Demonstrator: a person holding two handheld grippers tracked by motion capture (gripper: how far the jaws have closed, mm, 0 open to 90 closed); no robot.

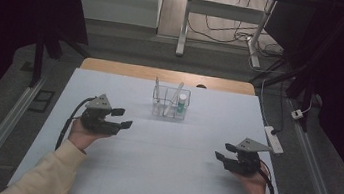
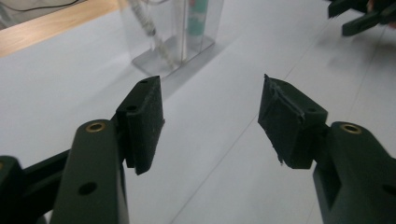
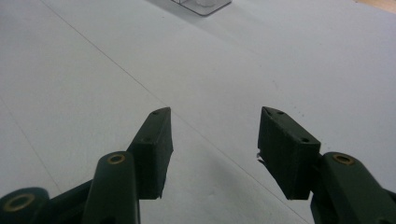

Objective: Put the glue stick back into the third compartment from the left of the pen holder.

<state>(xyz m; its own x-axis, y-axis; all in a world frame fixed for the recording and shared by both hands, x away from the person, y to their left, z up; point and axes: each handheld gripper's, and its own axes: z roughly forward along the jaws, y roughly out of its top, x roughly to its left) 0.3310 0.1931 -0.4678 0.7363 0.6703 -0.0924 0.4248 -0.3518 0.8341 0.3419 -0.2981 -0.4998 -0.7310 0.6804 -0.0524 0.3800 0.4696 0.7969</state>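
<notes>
Resting over the white table, the left gripper is held in the person's left hand, its jaws spread wide with nothing between them. Ahead of it and a little to its right stands a clear holder, well apart from its fingertips; inside lean two pale pens and a green-and-white tube. Farther right, the right gripper sits in the right hand, jaws likewise parted and empty, the holder well ahead and to its left, pads above bare tabletop.
</notes>
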